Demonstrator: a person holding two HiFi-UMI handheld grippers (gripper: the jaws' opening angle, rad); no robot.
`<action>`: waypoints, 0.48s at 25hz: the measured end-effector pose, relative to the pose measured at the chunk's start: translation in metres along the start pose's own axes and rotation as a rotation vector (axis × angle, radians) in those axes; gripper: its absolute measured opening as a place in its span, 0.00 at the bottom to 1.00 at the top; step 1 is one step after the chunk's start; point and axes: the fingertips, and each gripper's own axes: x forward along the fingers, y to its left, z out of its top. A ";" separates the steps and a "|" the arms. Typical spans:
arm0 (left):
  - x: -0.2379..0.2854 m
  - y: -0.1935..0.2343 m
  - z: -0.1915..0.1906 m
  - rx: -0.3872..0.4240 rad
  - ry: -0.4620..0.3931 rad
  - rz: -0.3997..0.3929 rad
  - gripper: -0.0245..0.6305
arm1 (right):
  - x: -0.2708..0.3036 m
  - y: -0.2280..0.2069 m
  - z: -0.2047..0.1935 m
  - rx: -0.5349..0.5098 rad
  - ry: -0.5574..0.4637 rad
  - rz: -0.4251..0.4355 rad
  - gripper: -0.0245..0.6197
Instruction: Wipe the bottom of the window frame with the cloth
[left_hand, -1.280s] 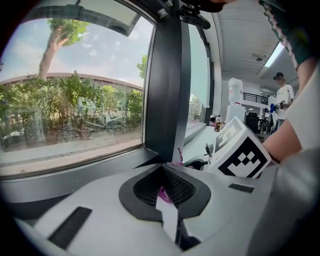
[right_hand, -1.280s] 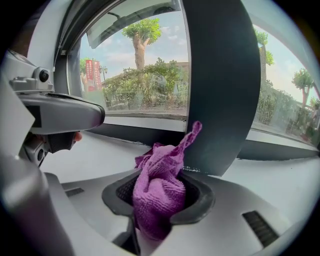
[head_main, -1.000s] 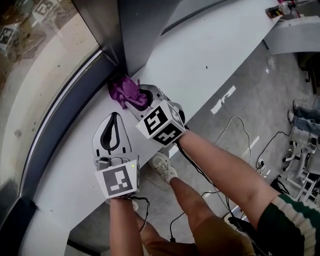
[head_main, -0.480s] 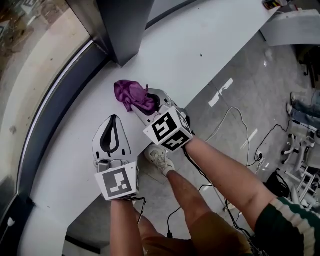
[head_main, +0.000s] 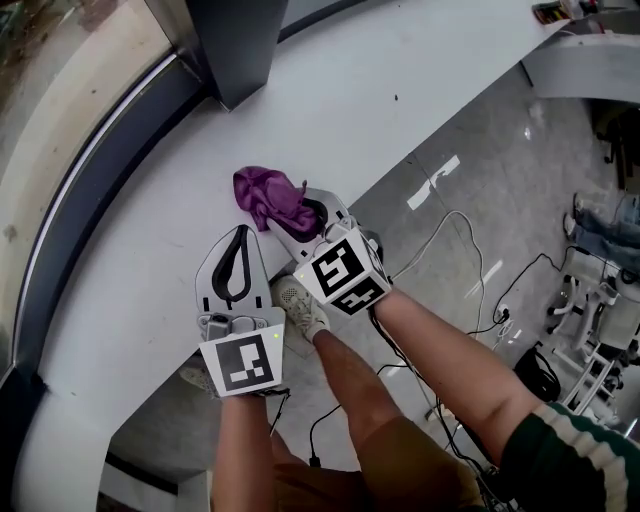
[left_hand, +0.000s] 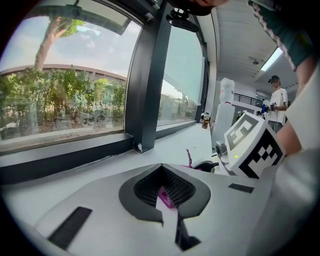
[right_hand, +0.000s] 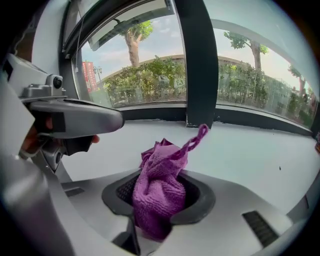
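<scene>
now that you've drawn the cloth (head_main: 270, 198) back from the frame (head_main: 110, 180) onto the sill (head_main: 340, 110), clamped in your right gripper (head_main: 300, 208), left gripper (head_main: 240, 236) jaws together alongside, the wipe looks done or paused.

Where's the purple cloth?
Head view, centre: the purple cloth is pinched in the right gripper, over the white sill, beside the left gripper.

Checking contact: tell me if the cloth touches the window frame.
No, the cloth in the right gripper is over the white sill, off the frame.
</scene>
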 end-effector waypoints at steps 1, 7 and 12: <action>0.000 -0.003 0.000 0.002 0.000 -0.003 0.05 | -0.005 0.002 -0.005 -0.001 0.003 0.007 0.28; -0.002 -0.011 0.001 -0.034 0.003 0.012 0.05 | -0.026 0.011 -0.029 0.003 0.002 0.024 0.28; -0.011 -0.021 -0.004 -0.036 -0.011 0.001 0.05 | -0.036 0.016 -0.040 0.015 0.004 0.025 0.28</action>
